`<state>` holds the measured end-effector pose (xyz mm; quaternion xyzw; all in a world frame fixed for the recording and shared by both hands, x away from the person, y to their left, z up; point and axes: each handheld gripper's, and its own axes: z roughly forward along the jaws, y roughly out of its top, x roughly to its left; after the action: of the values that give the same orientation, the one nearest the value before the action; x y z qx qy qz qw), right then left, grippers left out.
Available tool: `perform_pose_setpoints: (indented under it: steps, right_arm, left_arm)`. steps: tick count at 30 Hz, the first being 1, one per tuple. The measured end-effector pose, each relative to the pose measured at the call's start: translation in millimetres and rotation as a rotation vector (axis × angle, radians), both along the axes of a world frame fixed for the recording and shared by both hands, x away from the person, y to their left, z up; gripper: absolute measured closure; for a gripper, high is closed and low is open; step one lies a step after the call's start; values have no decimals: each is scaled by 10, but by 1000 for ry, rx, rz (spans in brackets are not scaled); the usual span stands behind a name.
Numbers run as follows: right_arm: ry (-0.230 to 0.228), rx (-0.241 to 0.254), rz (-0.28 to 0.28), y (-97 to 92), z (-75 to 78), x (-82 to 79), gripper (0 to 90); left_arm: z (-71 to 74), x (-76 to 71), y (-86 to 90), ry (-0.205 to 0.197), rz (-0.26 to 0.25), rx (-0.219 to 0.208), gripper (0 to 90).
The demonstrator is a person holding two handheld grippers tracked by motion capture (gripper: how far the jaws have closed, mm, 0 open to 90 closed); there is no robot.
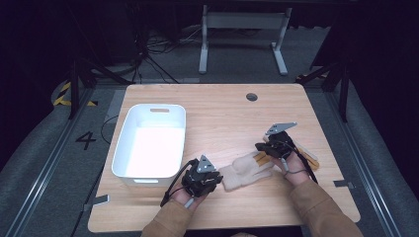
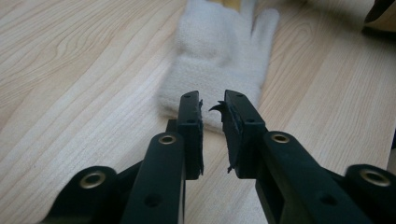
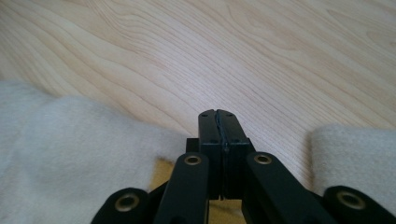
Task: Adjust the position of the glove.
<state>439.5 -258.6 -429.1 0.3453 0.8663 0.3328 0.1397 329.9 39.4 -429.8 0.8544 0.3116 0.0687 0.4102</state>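
A cream knitted glove (image 1: 243, 172) lies flat on the wooden table (image 1: 217, 118), cuff toward my left gripper (image 1: 216, 180). In the left gripper view the cuff of the glove (image 2: 219, 51) lies just past the left gripper (image 2: 211, 105). Its jaws stand a narrow gap apart and do not press on the fabric. My right gripper (image 1: 259, 146) hovers over the glove's finger end, by a yellowish wooden piece (image 1: 307, 156). In the right gripper view the right gripper (image 3: 217, 114) is shut with nothing between the jaws. Glove fabric (image 3: 70, 154) lies on both sides below it.
A white plastic bin (image 1: 148, 111) stands at the table's left side, close to my left hand. A round cable hole (image 1: 251, 97) sits near the far edge. Bare wood stretches across the far half of the table.
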Motion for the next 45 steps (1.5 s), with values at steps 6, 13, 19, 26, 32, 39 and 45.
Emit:
perform_pose_setpoints:
  steps: [6,13,19,26,32,39,45]
  right_arm:
    - [28,-24,-28,14,-100,67,898]
    - [52,-52,-18,15,-122,38,898]
    - [76,-57,-16,-47,-114,-34,898]
    - [96,-58,-21,-161,-66,-193,897]
    - [118,-55,-25,-231,-81,-259,898]
    - [118,-52,-17,-272,-56,-334,897]
    - [92,36,-11,-338,119,-389,895]
  left_arm:
    - [10,-11,-2,-8,1,-15,715]
    - [16,9,-7,-6,-4,-20,677]
    - [20,35,-36,-9,-5,-29,653]
    - [31,105,-102,-5,-30,-46,618]
    - [58,160,-114,-8,-31,-70,600]
    - [59,181,-143,-12,-41,-71,566]
    - [83,192,-123,-20,-45,-94,537]
